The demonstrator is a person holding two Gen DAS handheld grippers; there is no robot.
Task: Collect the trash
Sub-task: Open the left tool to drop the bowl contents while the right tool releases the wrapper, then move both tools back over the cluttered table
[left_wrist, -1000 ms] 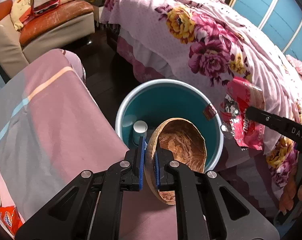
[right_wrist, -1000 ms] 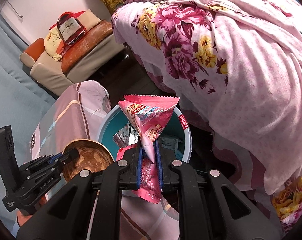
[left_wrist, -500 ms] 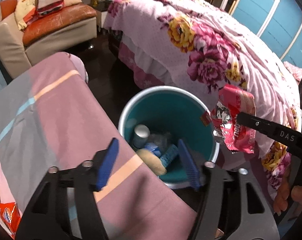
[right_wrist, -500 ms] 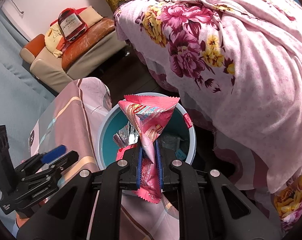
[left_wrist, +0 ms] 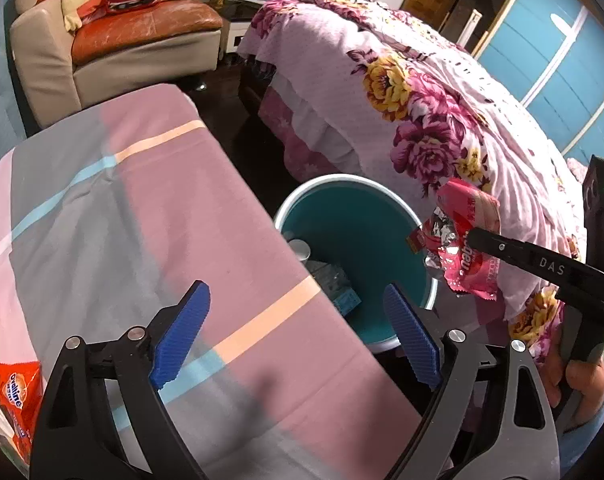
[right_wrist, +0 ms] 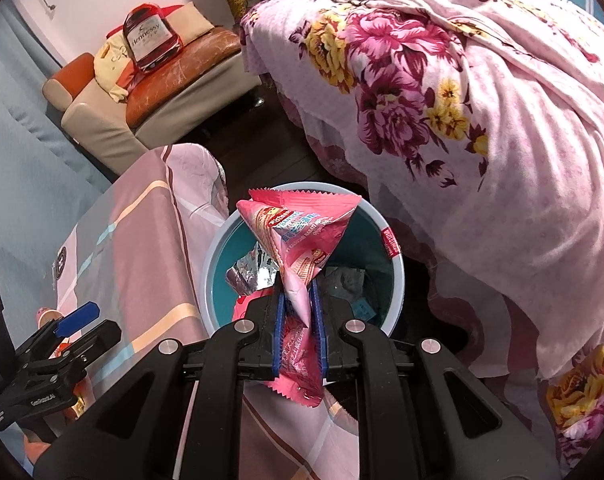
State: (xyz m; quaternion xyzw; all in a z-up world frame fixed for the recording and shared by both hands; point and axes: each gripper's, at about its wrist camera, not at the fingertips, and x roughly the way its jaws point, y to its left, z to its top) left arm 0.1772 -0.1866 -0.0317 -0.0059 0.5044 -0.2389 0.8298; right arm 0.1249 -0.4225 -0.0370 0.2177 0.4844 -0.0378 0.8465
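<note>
My left gripper (left_wrist: pixel 298 338) hovers over the striped tablecloth at the table's edge; its jaws are opening and nothing is between the blue pads (left_wrist: pixel 182 336). Just beyond it on the floor stands the teal trash bin (left_wrist: pixel 362 216), with a can (left_wrist: pixel 300 249) and crumpled wrappers inside. My right gripper (right_wrist: pixel 298 320) is shut on a pink snack wrapper (right_wrist: pixel 302 236) with silver foil lining, held above the bin (right_wrist: pixel 400 280). From the left wrist view that wrapper (left_wrist: pixel 468 236) hangs at the bin's right rim.
The cloth-covered table (left_wrist: pixel 122 220) fills the left, with an orange snack pack (left_wrist: pixel 16 394) at its near left corner. A bed with a flowered pink cover (left_wrist: pixel 422 128) crowds the bin's far right side. A sofa (left_wrist: pixel 142 40) stands behind, across dark floor.
The left gripper let go of the brown bowl it held over the bin, opened wide and drew back over the table. The right gripper kept its hold on the pink wrapper.
</note>
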